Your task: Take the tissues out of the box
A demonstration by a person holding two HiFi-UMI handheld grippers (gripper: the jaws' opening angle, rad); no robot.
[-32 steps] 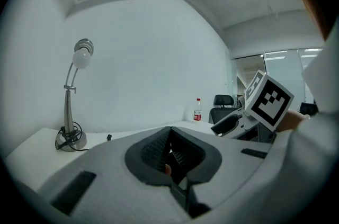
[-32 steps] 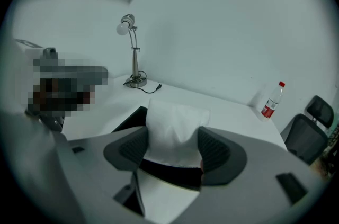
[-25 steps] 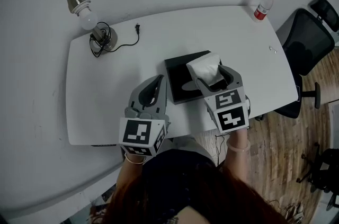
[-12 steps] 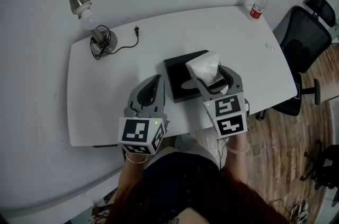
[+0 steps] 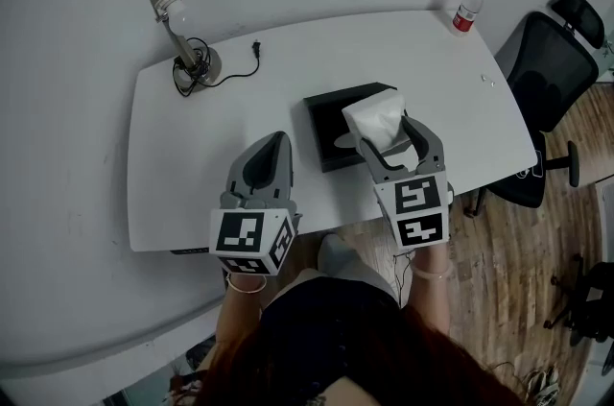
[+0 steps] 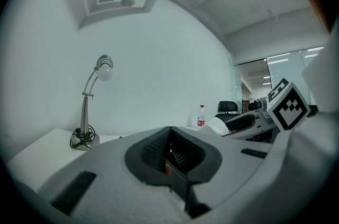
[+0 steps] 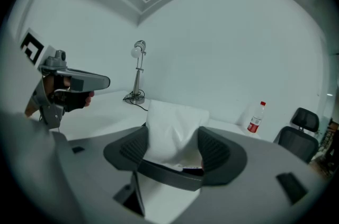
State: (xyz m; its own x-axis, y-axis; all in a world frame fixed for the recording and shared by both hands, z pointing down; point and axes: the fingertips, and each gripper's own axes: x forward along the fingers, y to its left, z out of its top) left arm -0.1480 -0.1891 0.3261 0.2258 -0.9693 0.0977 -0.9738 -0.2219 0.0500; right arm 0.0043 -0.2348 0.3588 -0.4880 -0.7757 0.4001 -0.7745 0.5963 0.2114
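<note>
Table (image 5: pixel 432 78), box (image 5: pixel 324 111) near front edge, right claw (image 7: pixel 175 150) around tissue (image 5: pixel 374 116)

Wide bare stretch of white table (image 5: pixel 192 155) lying open between lamp (image 5: pixel 180 30) and black box (image 5: pixel 326 111); only lamp cord (image 5: pixel 233 74) trailing across far left part. Right half running free up to bottle (image 5: pixel 467 8) standing at far edge. Tissue (image 5: pixel 374 114) sticking up from box, filling gap between spread jaws of right gripper (image 5: pixel 384 130). Left gripper (image 5: pixel 273 143), jaws together, hanging over near edge just beside box. Office chair (image 5: pixel 547 68) crowding table's right end.
</note>
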